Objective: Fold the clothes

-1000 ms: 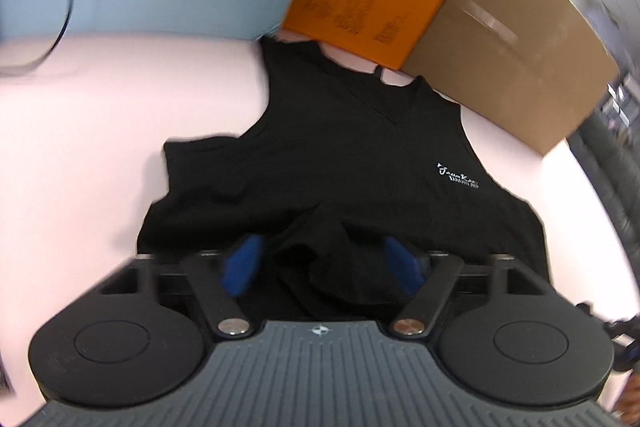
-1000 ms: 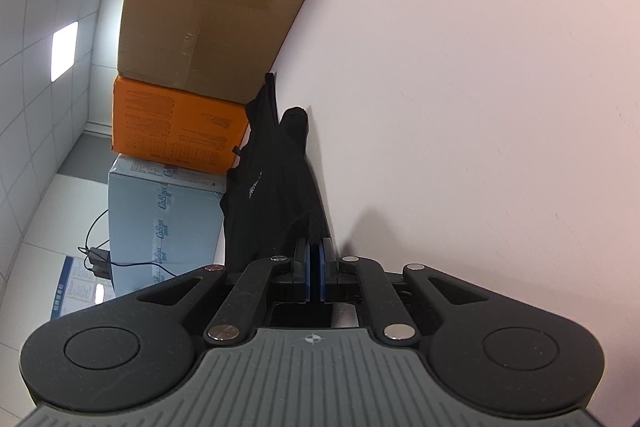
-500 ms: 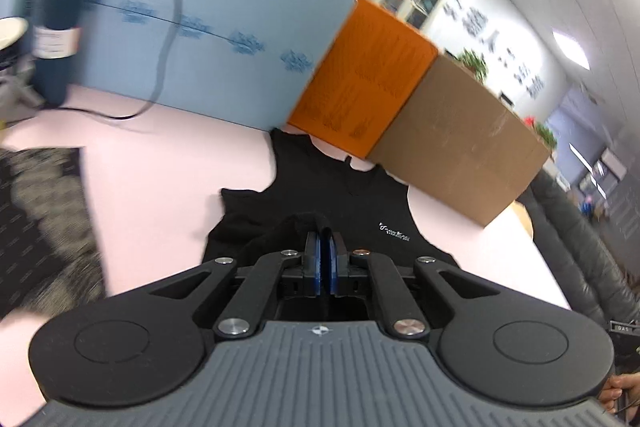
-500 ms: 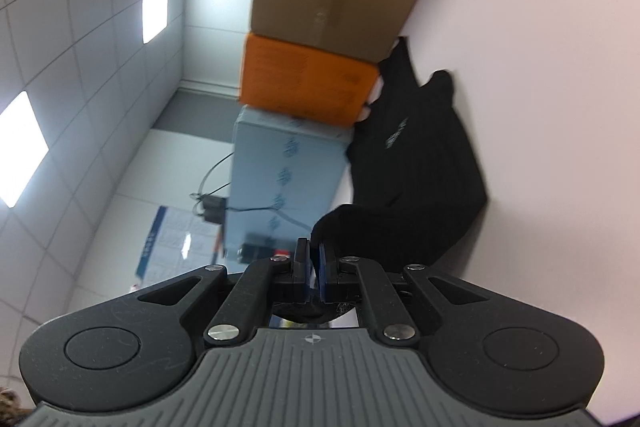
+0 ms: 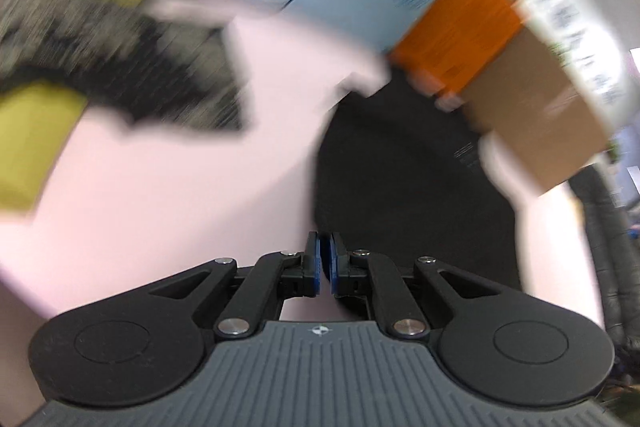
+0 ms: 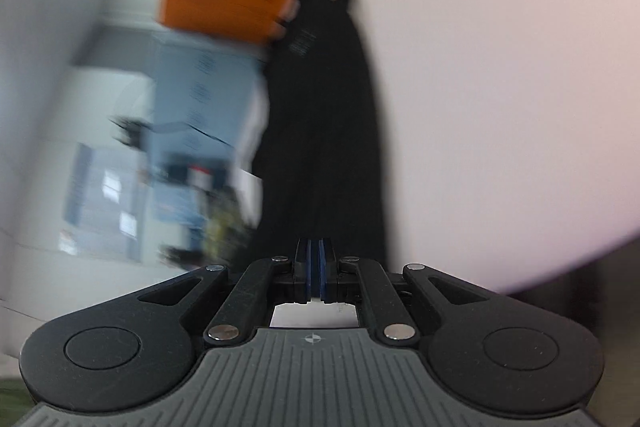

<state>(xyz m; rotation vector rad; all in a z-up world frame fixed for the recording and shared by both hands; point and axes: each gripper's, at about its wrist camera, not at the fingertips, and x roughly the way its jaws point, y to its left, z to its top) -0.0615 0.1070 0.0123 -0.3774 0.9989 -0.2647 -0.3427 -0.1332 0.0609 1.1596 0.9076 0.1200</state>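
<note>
- The black top (image 5: 408,187) lies flat on the pink table (image 5: 168,195), its neck end far, up against the orange box (image 5: 460,27) and the brown box (image 5: 540,115), its hem end near.
- Its long axis runs near to far, seen in both wrist views as a tall dark strip.
- From the left gripper (image 5: 325,269) the top lies ahead and to the right; the jaws are clenched with nothing between the blue pads.
- From the right gripper (image 6: 316,267) the black top (image 6: 324,131) lies straight ahead, so this hand looks better lined up with the near hem. Its jaws are just beginning to part, no cloth visible between them.
- A patterned dark garment (image 5: 120,67) and something yellow (image 5: 28,147) lie far left, well apart from the top.
- Against a second ago: the left jaws then stood wide around a bunched fold; now they are closed and empty, and the top looks narrower, folded in.
</note>
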